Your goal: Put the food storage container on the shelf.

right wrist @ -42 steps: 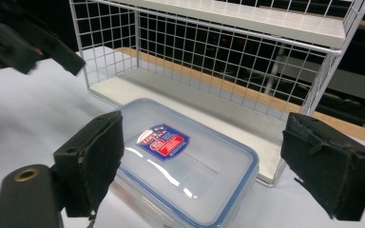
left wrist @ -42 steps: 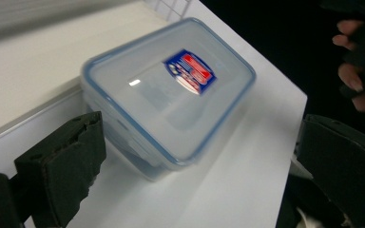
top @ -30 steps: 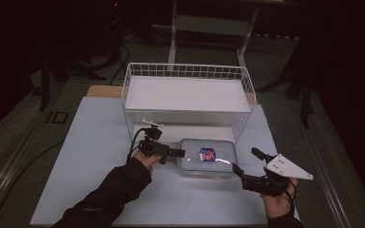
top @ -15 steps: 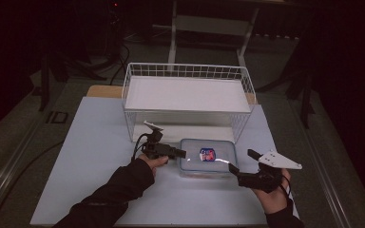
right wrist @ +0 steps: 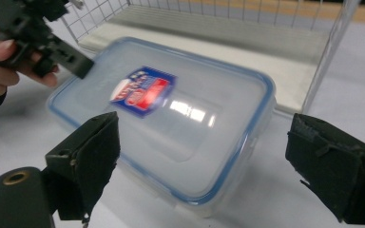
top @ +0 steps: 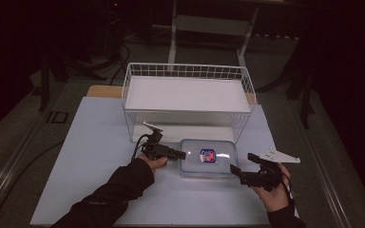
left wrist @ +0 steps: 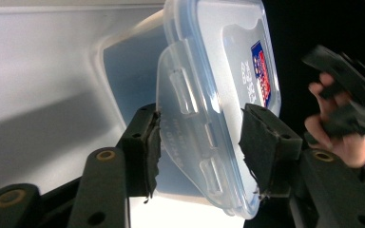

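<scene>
The plastic container [top: 208,158] lies on the white table [top: 95,142] just before the wire basket [top: 187,99], as we see from the high view; our left gripper [top: 177,154] meets its left end, our right gripper [top: 243,162] sits near its right corner. In the left gripper view, we have the jaws spread around the lid's latch flap [left wrist: 190,118]. In the right gripper view, our jaws gape wide, gripping nothing, the container between them.

Left tongs [left wrist: 199,147] gape wide; right tongs [right wrist: 209,175] spread wide too.
</scene>
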The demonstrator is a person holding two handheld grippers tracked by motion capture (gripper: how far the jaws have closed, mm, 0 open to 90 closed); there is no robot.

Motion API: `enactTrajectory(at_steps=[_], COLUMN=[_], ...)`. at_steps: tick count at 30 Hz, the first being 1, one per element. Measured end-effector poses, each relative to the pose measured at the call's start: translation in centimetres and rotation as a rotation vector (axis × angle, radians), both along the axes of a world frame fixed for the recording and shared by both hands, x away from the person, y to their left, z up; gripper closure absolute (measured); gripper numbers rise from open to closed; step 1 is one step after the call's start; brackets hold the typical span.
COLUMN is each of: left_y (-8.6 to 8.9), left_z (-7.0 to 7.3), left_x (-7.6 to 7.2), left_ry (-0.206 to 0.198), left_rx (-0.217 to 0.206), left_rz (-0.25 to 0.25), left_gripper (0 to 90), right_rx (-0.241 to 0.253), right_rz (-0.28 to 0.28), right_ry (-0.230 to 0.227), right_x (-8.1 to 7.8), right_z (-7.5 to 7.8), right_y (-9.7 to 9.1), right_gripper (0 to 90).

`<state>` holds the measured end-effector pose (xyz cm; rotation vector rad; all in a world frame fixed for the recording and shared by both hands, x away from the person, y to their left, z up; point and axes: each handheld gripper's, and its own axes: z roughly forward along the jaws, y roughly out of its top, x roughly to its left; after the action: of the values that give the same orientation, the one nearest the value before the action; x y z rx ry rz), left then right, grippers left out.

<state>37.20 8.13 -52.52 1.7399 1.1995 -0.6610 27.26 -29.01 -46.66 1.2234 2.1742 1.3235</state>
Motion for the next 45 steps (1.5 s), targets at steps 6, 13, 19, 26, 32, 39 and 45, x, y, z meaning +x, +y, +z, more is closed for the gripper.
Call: enactTrajectory(at_steps=[6,13,19,26,32,39,45], left_y=[-0.1,-0.1,0.0,0.1,0.1,-0.1,0.2], left_z=[0.8,1.4,1.4,1.4,1.5,1.9,2.4], left_x=[-0.9,-1.9,-2.3,-2.6,-2.8,-3.5,-3.8], left_ry=[-0.081,-0.161,-0.192,-0.207,-0.212,-0.240,-0.273], left_rx=[0.021,0.034,0.024,0.021,0.028,0.052,0.061], left_rz=[-0.049,-0.098,-0.117,-0.123,-0.121,-0.113,-0.103], left_gripper=[54.3,56.7,57.8,58.6,58.6,58.6,58.5], right_rx=[0.101,0.209,0.258,0.291,0.302,0.305,0.301], right_rz=[0.013,0.041,0.081,0.122,0.140,0.130,0.137], right_ry=[0.150,0.293,0.363,0.392,0.410,0.421,0.407], right_x=[1.7,3.5,4.5,4.8,4.7,4.4,4.2], right_z=[-0.8,-2.2,-3.1,-3.5,-3.5,-3.2,-3.1], right_y=[-1.1,-2.2,-2.7,-3.0,-3.3,-3.3,-3.1], right_gripper=[14.4,16.7,24.2,39.4,46.6,47.7,47.7])
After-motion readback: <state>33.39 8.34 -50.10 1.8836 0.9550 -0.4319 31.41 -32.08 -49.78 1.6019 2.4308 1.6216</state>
